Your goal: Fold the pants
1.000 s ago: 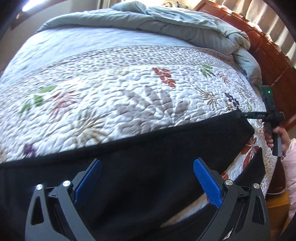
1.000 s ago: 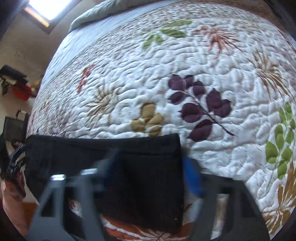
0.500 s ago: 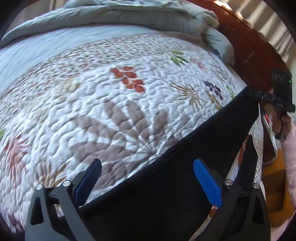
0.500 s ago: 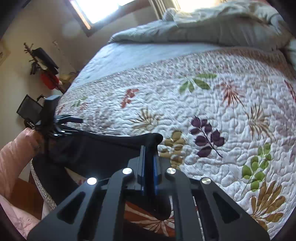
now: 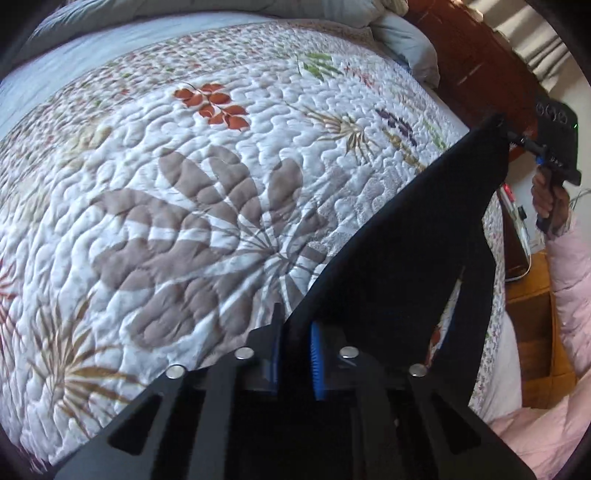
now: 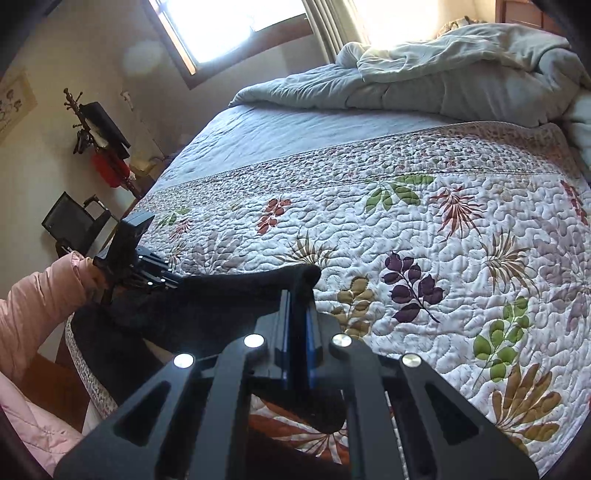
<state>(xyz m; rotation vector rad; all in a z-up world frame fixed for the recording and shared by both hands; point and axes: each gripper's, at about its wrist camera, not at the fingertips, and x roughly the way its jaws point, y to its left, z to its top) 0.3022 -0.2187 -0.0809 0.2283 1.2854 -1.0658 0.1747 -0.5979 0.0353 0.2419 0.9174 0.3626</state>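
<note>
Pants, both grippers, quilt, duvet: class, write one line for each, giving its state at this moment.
Pants: black, lifted off the bed, stretched between the grippers.
Left gripper: shut on the pants.
Right gripper: shut on the pants.
Quilt: spread flat.
Duvet: rumpled at the far side.

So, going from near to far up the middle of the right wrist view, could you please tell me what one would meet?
Right claw, shut on the black pants → floral quilt → plain blue-grey bedspread → rumpled grey comforter → window.
</note>
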